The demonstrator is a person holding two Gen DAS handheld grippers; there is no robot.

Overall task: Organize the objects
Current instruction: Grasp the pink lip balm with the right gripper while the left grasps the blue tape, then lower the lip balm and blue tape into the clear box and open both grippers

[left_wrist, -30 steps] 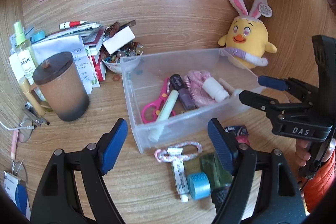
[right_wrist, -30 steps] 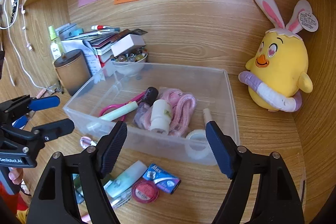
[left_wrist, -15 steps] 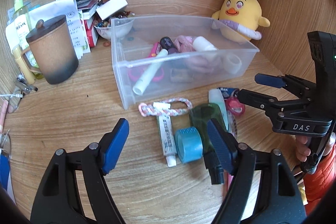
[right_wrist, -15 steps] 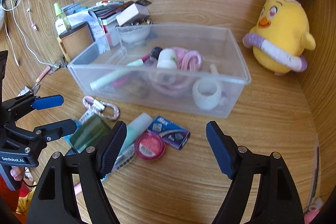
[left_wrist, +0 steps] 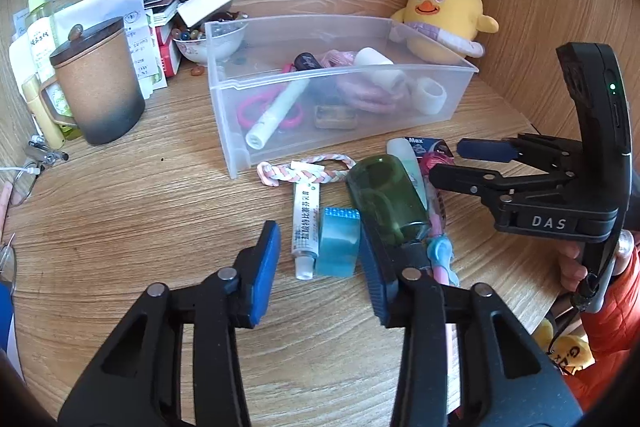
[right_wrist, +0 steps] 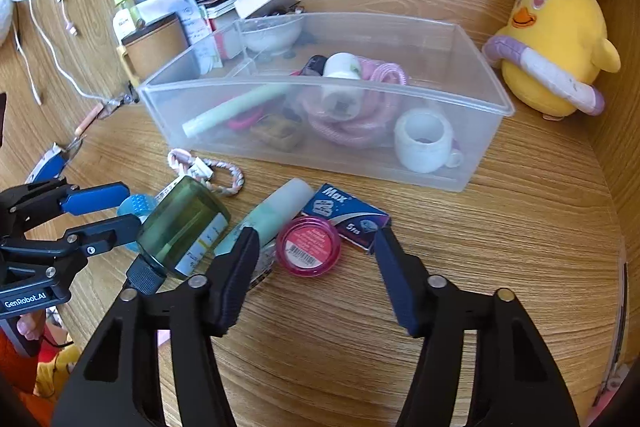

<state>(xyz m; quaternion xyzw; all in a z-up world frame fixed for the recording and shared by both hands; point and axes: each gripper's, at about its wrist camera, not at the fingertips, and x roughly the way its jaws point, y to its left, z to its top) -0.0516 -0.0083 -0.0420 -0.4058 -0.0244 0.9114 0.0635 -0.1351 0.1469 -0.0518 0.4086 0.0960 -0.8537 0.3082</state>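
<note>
A clear plastic bin on the wooden desk holds scissors, a pale tube, pink cord, a white bottle and a tape roll. In front of it lie a braided cord, a white ointment tube, a blue tape roll, a green bottle, a pale green tube, a pink round jar and a blue Max box. My left gripper is open, its jaws either side of the blue roll and ointment tube. My right gripper is open around the pink jar.
A brown lidded cup, a pile of papers and boxes, a bowl of beads and a spray bottle stand at the back left. A yellow plush chick sits back right by the wooden side wall.
Both grippers have dropped and moved in toward the loose items before the bin. The left jaws have narrowed around the blue roll; the right gripper now straddles the pink jar.
</note>
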